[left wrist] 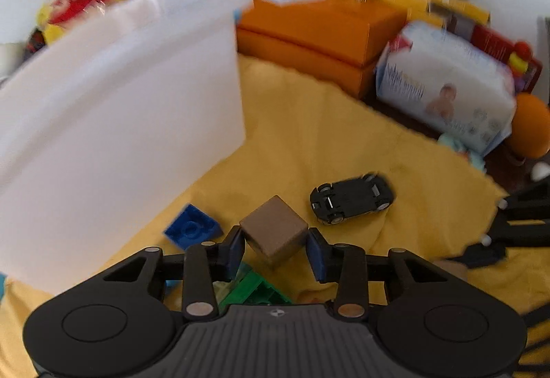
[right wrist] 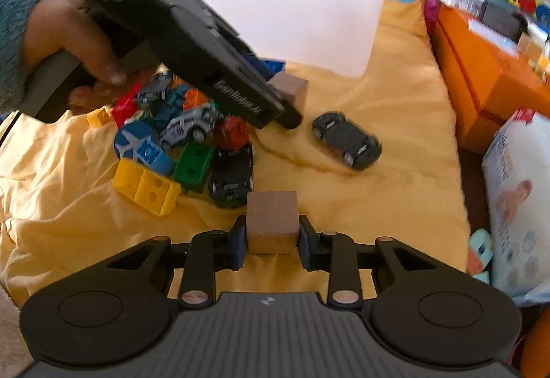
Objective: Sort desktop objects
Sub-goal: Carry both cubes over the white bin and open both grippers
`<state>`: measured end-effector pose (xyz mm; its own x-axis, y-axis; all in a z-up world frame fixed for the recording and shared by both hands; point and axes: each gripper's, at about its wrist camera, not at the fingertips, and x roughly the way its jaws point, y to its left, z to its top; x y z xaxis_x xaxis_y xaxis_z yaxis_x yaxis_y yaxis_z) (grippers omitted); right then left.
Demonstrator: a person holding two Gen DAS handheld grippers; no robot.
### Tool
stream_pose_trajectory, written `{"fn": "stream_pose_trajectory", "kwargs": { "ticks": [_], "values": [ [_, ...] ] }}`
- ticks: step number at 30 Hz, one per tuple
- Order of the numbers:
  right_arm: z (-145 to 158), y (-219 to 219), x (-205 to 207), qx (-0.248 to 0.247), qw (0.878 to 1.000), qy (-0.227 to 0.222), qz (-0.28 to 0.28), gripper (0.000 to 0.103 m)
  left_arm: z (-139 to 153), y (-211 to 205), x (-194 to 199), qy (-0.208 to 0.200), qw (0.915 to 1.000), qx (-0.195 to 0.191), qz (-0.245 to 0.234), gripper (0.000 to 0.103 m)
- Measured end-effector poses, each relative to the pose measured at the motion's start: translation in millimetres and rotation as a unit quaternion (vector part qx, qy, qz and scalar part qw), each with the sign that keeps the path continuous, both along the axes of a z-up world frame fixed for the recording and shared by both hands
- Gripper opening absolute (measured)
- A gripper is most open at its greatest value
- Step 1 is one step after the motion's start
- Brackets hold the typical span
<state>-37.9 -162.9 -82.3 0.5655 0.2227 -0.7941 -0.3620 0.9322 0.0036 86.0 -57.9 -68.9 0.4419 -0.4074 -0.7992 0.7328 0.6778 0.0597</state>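
1. Right gripper (right wrist: pixel 271 233) is pinching a brown cube, call it the right cube (right wrist: pixel 271 221). Its faces sit square to the pads, flush on both sides, low over the yellow cloth (right wrist: pixel 395 86).
2. Left gripper (left wrist: pixel 275 240) has the other one, the left cube (left wrist: pixel 275 230), between its jaws, but turned corner-on, so the pads meet its corners. I honestly can't tell if they're pressing or just touching.
3. A cube has no long axis, so what matters is where the white bin (left wrist: pixel 120 120) lies. It's just beside the left gripper, ahead and to its left. From the right gripper it's straight ahead but well apart, past the toy pile. So the left hand is nearer, and I'd guess its cube gets dropped first.
4. Near the left cube: one blue brick (left wrist: pixel 192 228) to its left, and a green brick (left wrist: pixel 254 288) under the jaws.
5. Count: two brown cubes and two black cars, one flipped car (right wrist: pixel 347 141) lying alone on its roof and a pile car (right wrist: pixel 232 175). Also at least one silver car (right wrist: pixel 187 127) and one yellow brick (right wrist: pixel 146 185). The rest of the pile is too jumbled to count.
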Motion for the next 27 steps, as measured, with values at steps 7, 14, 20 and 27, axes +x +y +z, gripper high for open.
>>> {"fn": "stream_pose_trajectory", "kwargs": {
  "ticks": [7,14,20,27],
  "values": [
    [59,-10,35,0.012,0.997,-0.079,-0.012,0.032,86,32,-3,-0.07,0.995,-0.062,0.035,0.043],
    [121,-7,115,0.054,0.985,-0.162,-0.024,0.033,150,51,42,-0.171,0.978,-0.063,0.102,0.043],
    [134,13,175,0.053,0.983,-0.17,-0.045,0.033,126,56,97,-0.157,0.9707,-0.037,0.178,0.043],
    [97,24,210,0.031,0.992,-0.107,-0.052,0.035,84,53,115,-0.111,0.972,-0.002,0.207,0.044]
  ]
}}
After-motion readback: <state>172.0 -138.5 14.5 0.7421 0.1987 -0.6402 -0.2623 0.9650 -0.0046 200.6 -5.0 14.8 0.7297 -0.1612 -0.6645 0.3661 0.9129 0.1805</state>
